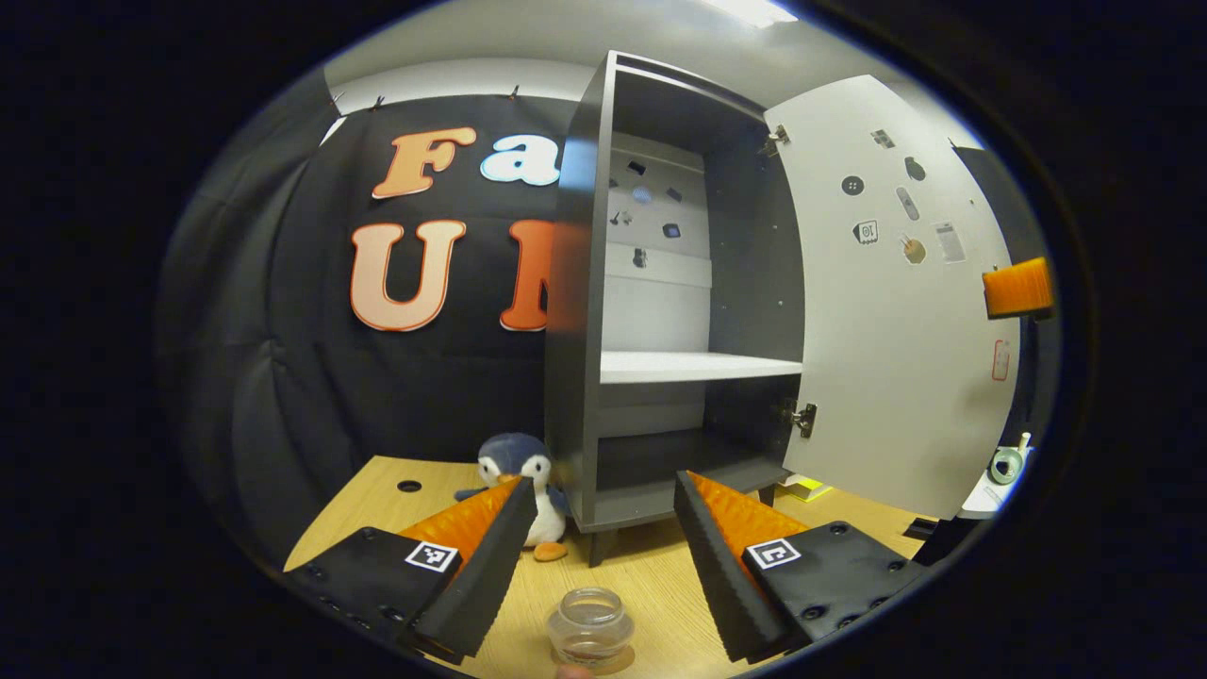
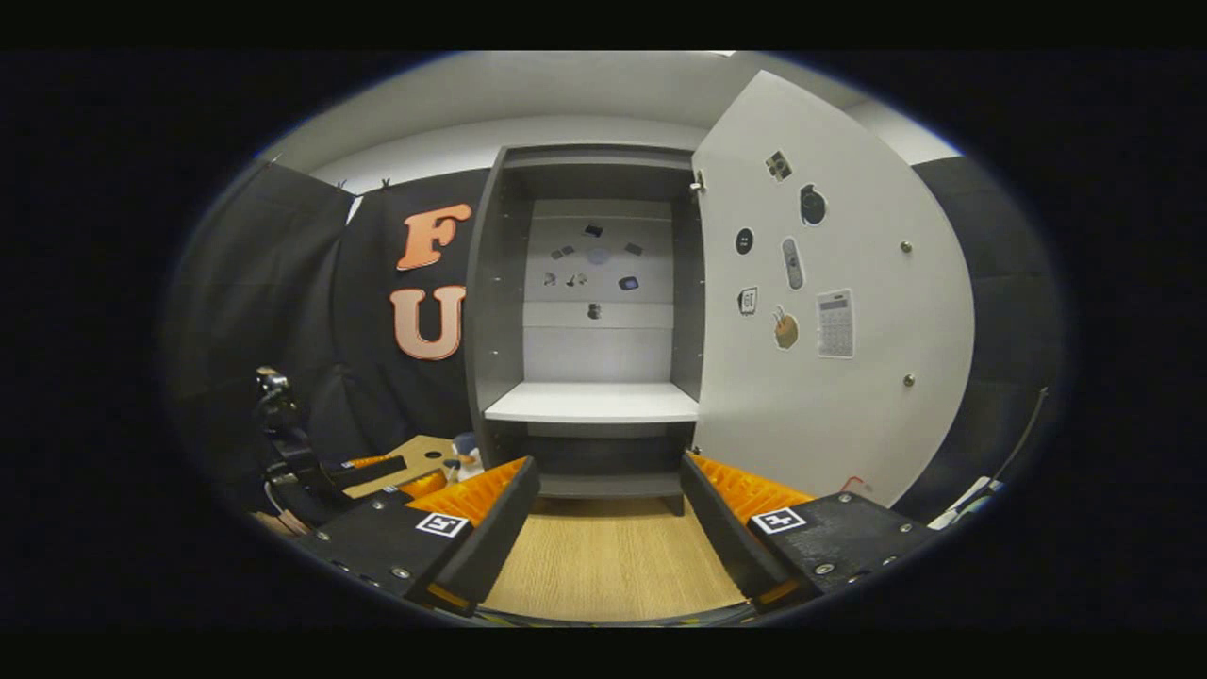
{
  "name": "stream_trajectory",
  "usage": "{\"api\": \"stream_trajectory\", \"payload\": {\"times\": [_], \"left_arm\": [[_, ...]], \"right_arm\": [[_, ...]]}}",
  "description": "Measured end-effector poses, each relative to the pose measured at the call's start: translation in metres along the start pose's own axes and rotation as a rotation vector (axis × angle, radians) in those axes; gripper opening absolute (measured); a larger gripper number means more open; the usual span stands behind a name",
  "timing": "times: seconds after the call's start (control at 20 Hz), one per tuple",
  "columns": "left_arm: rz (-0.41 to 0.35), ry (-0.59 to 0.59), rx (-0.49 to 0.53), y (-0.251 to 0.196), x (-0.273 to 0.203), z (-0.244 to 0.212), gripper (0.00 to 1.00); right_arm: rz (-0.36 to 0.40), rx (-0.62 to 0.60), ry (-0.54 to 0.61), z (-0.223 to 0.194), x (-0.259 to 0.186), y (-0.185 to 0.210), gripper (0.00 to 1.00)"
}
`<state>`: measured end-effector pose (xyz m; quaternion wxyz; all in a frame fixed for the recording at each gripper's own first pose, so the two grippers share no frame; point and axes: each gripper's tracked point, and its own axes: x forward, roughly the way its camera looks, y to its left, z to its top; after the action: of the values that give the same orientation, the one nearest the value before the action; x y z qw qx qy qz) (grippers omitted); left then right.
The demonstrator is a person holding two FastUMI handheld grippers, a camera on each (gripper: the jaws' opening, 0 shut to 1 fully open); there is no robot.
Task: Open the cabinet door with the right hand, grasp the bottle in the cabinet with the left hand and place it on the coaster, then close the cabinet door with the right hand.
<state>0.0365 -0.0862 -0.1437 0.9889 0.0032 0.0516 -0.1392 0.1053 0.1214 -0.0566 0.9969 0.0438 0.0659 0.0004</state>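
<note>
Glass bottle (image 1: 590, 627) is standing on the near table (image 1: 651, 575) between the spread left gripper (image 1: 603, 500); right gripper (image 2: 611, 476) is gaping before the open cabinet door (image 2: 830, 302).

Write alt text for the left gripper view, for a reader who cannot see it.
The left gripper hangs open over a clear bottle standing on the wooden table, its fingers apart on either side. Behind stands a grey cabinet, its white door swung open to the right and its shelf bare. A plush penguin sits at the cabinet's left foot.

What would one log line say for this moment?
door: open | bottle: on table, cabinet shelf bare | left gripper: open | right gripper: open
</note>
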Motion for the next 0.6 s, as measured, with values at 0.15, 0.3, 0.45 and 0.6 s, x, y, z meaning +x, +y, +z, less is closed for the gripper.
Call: {"api": "stream_trajectory", "payload": {"times": [0.15, 0.3, 0.45, 0.6], "left_arm": [[-0.007, 0.006, 0.005, -0.008, -0.003, 0.025, 0.95], [-0.009, -0.006, -0.002, -0.015, -0.006, 0.052, 0.94], [0.018, 0.009, -0.012, -0.015, -0.007, 0.067, 0.95], [0.060, 0.012, -0.027, -0.009, -0.007, 0.080, 0.97]], "right_arm": [[-0.023, -0.020, 0.009, 0.007, -0.009, -0.014, 0.94], [-0.057, -0.011, 0.018, 0.017, -0.023, -0.034, 0.94], [-0.070, 0.004, 0.023, 0.028, -0.041, -0.050, 0.99], [-0.116, -0.011, 0.021, 0.040, -0.060, -0.077, 0.94]]}}
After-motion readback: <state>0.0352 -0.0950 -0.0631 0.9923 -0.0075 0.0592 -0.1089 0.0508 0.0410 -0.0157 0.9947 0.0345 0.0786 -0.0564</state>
